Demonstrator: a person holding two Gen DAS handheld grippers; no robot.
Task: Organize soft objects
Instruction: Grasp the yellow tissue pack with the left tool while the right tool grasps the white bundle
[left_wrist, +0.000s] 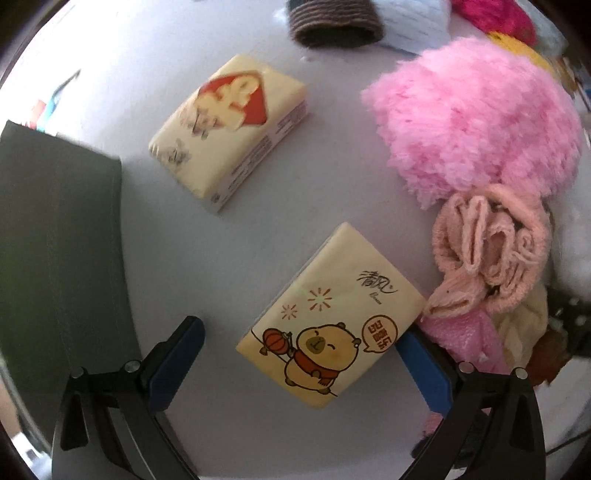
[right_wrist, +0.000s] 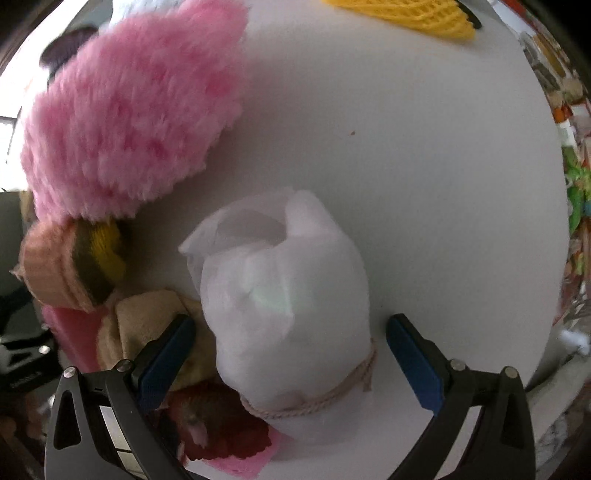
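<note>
In the left wrist view, my left gripper (left_wrist: 301, 334) is open, its blue fingers on either side of a cream tissue pack with a cartoon capybara (left_wrist: 332, 314) on the white table (left_wrist: 240, 240). A second tissue pack with a red diamond (left_wrist: 231, 129) lies farther off. In the right wrist view, my right gripper (right_wrist: 291, 328) is open around a white pouch tied with pink cord (right_wrist: 288, 306). A fluffy pink plush (right_wrist: 129, 118) lies at the upper left; it also shows in the left wrist view (left_wrist: 476, 118).
A dark green bin (left_wrist: 55, 240) stands at the left. Rolled peach knitwear (left_wrist: 491, 247), a pink cloth (left_wrist: 465, 339), a brown knit roll (left_wrist: 336, 22), a yellow knit piece (right_wrist: 406, 14) and a red item (right_wrist: 218, 421) lie about. The table's right edge (right_wrist: 554, 258) is near.
</note>
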